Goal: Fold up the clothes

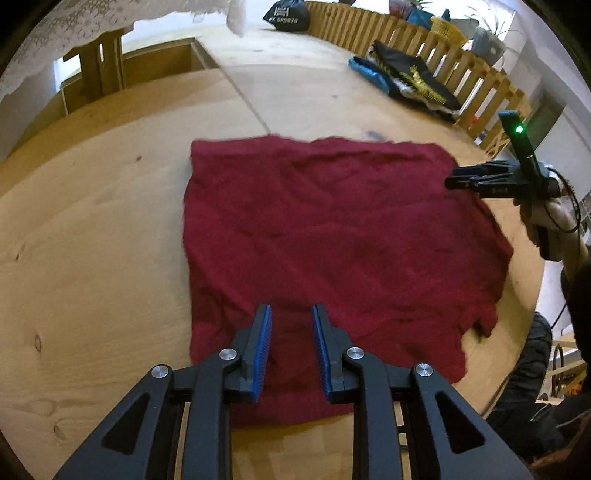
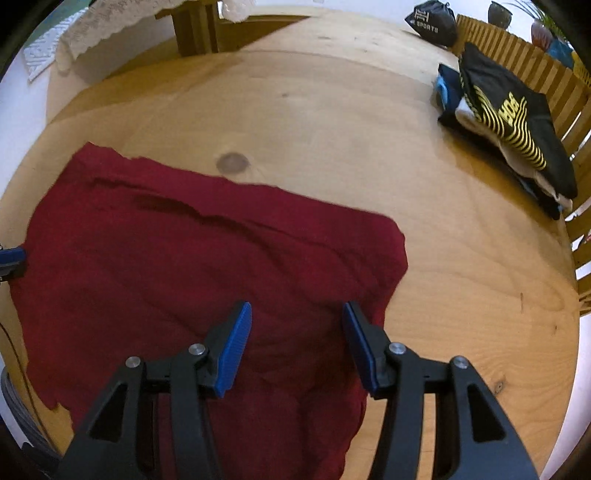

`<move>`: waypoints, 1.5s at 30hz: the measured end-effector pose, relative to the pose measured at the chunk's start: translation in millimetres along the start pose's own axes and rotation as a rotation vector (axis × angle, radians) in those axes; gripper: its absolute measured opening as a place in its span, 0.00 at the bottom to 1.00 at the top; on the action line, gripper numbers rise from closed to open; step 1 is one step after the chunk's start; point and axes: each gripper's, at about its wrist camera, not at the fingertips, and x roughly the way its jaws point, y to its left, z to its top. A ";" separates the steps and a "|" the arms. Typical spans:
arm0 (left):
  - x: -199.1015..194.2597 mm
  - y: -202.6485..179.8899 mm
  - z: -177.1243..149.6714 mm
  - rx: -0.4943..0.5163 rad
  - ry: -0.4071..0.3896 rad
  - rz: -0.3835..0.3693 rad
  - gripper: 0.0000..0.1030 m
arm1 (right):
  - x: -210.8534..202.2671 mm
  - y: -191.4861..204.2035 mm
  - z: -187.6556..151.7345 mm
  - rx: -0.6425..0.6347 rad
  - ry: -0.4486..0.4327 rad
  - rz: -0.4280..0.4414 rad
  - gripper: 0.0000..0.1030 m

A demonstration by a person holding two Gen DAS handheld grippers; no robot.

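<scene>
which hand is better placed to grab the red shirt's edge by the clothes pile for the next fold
Right. The right gripper hangs open over the red shirt at that edge; the left gripper is across it.

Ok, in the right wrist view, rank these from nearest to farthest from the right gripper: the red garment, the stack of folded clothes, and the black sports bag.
1. Red garment: directly beneath the right gripper, whose fingers are open.
2. Stack of folded clothes: farther out on the right, beside the wooden slat fence.
3. Black sports bag: at the far edge of the table, upper right.
</scene>
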 end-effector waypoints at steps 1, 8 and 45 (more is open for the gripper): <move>3.5 1.6 -0.5 -0.008 0.005 0.003 0.21 | 0.9 -1.8 -0.7 0.004 0.001 0.003 0.50; 5.6 8.6 3.7 -0.008 -0.018 0.032 0.21 | 5.5 -6.6 5.6 0.022 0.001 -0.007 0.51; 97.8 -367.4 54.8 0.264 0.087 -0.021 0.62 | -12.0 -78.4 15.7 0.074 0.058 0.063 0.53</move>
